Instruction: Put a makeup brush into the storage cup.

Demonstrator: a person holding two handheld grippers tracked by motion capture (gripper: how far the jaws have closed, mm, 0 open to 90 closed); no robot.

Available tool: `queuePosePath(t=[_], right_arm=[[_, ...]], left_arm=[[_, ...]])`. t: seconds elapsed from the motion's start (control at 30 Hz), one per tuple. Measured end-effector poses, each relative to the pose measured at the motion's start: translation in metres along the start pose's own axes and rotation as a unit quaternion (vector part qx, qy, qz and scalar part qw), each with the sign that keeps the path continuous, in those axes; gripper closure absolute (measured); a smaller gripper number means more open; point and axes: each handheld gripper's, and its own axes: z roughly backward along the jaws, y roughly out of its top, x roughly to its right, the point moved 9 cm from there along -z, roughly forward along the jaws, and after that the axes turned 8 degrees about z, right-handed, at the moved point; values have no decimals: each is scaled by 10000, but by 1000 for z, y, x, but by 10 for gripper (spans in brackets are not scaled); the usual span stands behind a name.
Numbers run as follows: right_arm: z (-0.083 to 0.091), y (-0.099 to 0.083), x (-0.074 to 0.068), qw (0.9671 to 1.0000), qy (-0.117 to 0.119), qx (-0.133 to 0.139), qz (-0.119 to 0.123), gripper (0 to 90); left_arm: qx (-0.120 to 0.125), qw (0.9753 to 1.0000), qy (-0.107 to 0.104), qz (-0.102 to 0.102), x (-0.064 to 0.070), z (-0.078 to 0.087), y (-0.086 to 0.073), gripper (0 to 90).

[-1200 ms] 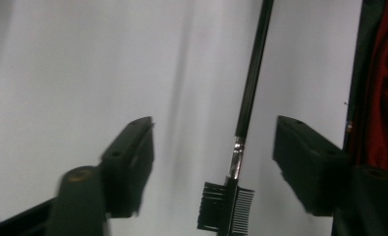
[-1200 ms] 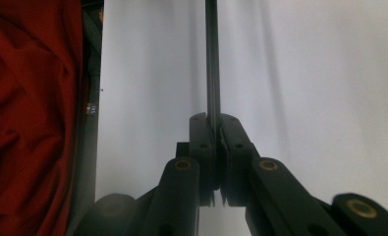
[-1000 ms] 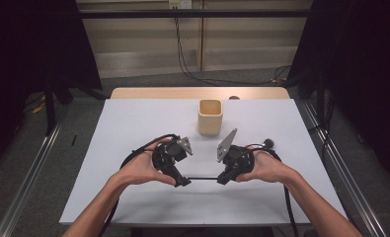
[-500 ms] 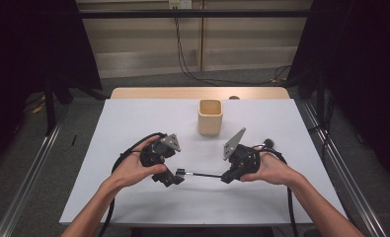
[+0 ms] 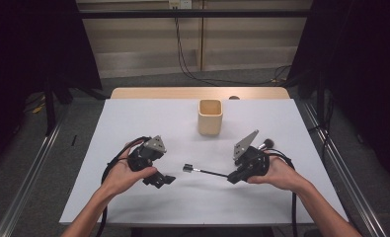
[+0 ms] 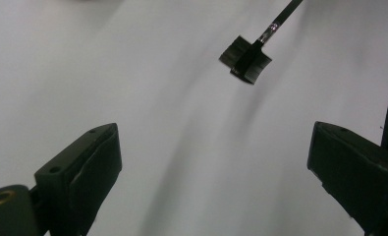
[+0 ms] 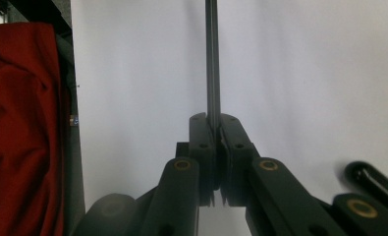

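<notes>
Holding the thin black brush (image 5: 205, 171) by its handle end, my right hand-held gripper (image 5: 233, 177) had its jaws pressed together on the shaft, as the right gripper view showed plainly. The brush stuck out leftward over the white table (image 5: 133, 118), its flat head toward my other hand, and seemed raised a little off the surface, though I could not be sure from above. My left hand-held gripper (image 5: 163, 179) sat just beside that head with its jaws spread wide and nothing between them; in the left gripper view the brush head (image 6: 245, 60) lay ahead of the jaws, apart from both.

I judged the pick-up done and the brush in my sole right-hand grip. What remained, as I read it, was carrying it to the wooden cup (image 5: 210, 117), which stood upright well apart at the far middle of the table, and dropping it in. A second brush (image 5: 267, 143) lay by my right hand, not yet dealt with.
</notes>
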Motion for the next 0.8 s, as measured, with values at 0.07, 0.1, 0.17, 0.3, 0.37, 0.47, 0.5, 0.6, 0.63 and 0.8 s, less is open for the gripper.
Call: queuePosePath(t=[0.07, 0.1, 0.17, 0.3, 0.37, 0.47, 0.5, 0.6, 0.63, 0.8], right_arm=[[0, -3, -2, 10000, 4, 19, -87, 860], [0, -3, -2, 10000, 4, 19, -87, 860], [0, -5, -2, 9999, -60, 20, -127, 860], [-1, -5, -3, 9996, -132, 143, -209, 860], [-1, -4, -2, 9992, -196, 262, -230, 860], [-3, -4, -2, 9983, -271, 399, -326, 860], [-3, -4, -2, 9980, -296, 444, -351, 860], [-4, -4, 0, 9964, -371, 609, -454, 860], [-4, -3, -1, 9955, -363, 719, -499, 860], [-10, -4, 0, 9936, -372, 859, -630, 860]], left_arm=[[73, 10000, 1, 53, -1, 1, -3, 60], [96, 9999, -26, 64, -1, 2, -5, 60], [112, 9998, 39, 129, -2, 2, -9, 60], [258, 9994, 73, 218, 0, 2, -13, 57], [299, 9992, 78, 261, 0, 2, -15, 55], [389, 9986, 112, 334, -1, 1, -18, 55], [434, 9984, 123, 342, -2, 1, -19, 55], [516, 9978, 150, 394, -3, 1, -21, 55], [541, 9976, 140, 408, -3, 1, -21, 55], [601, 9972, 183, 418, -2, 1, -22, 55]])
